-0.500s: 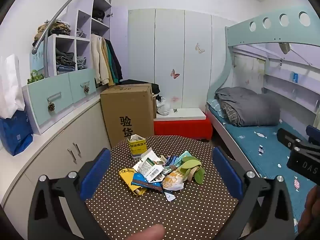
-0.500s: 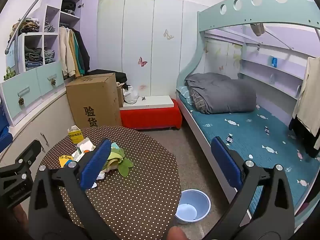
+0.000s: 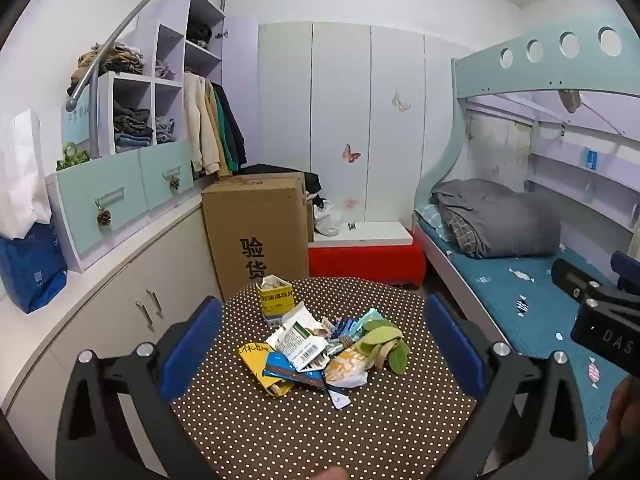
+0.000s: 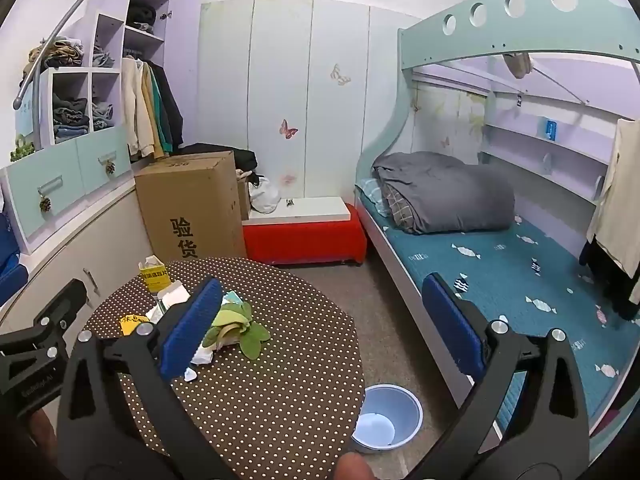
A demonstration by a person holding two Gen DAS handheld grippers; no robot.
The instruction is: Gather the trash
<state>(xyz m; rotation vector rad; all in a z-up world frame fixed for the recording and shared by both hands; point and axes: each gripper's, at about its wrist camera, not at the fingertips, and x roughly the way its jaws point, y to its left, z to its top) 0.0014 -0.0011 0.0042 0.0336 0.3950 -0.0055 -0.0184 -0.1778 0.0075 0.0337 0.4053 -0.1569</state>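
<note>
Barely any shift since the earlier frame | left gripper (image 3: 322, 344) jaws wide apart, heap of paper and plastic wrappers (image 3: 320, 346) between them, ahead, untouched | right gripper (image 4: 320, 328) jaws apart, empty | step: approach | next: descend, clamp one wrapper, carry to pale blue plastic bin (image 4: 387, 416) below right jaws

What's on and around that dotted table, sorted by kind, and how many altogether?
Yellow boxes: 1
Trash heaps: 1
Blue bins on the floor: 1
Cardboard cartons: 1
Total: 4
</note>
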